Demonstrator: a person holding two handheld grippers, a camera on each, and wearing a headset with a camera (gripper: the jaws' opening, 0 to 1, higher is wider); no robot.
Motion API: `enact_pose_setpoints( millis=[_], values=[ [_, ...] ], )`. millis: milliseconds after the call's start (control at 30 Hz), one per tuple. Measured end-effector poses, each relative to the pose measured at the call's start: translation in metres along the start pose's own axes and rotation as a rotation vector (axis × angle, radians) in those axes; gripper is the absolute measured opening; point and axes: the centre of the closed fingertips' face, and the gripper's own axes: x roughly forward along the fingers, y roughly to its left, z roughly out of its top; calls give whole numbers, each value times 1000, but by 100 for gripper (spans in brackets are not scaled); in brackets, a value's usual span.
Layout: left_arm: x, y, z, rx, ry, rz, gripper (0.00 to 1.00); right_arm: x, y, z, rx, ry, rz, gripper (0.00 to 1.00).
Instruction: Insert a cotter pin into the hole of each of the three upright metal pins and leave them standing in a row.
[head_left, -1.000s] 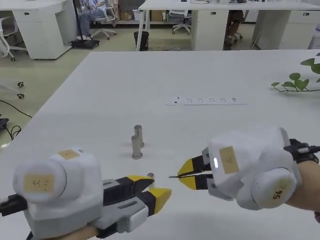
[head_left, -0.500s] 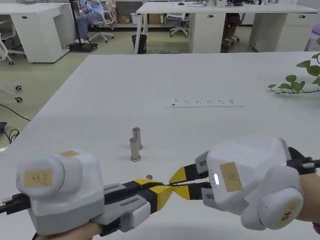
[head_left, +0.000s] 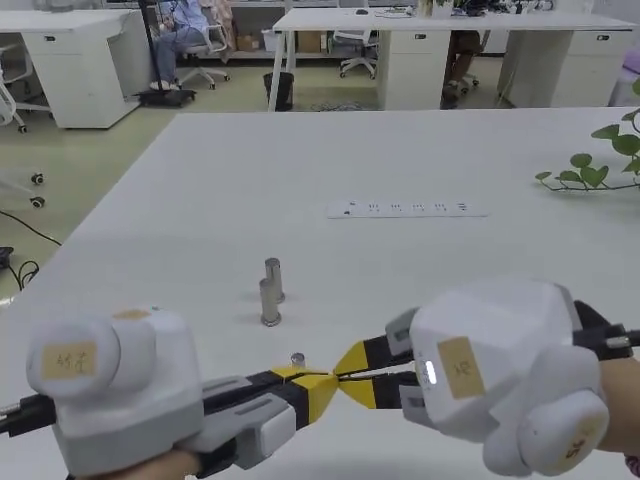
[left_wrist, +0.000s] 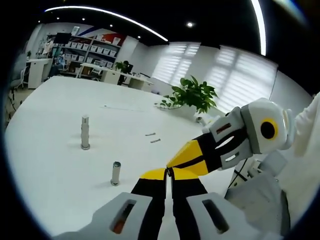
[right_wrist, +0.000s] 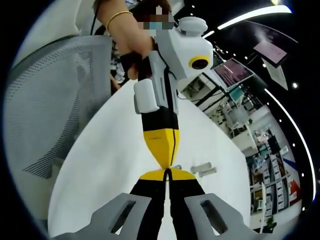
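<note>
Steel-grey metal pins (head_left: 270, 303), three, stubby and upright; right gripper (head_left: 345, 376) jaws pinch one thin cotter pin (head_left: 372, 376), left gripper (head_left: 320, 381) jaws closed.

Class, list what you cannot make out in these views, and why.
- Head view: nearest metal pin shows just its top; left gripper hides the rest.
- Head view: holes in the two far metal pins, too small.
- Gripper views: any cotter pin where the right gripper meets the left; yellow tips cover it.
- Left gripper view: two small items on the table, too small to name.
</note>
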Motion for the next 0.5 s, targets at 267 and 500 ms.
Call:
enact_pose_setpoints(
  millis=[267,500],
  values=[
    [-1,-2,-1,16,10,-13,0,-1,1,1,9,-8,3,2],
    [-2,-2,-3,48,17,-14,0,0,3,1,33,-24,6,3]
  ],
)
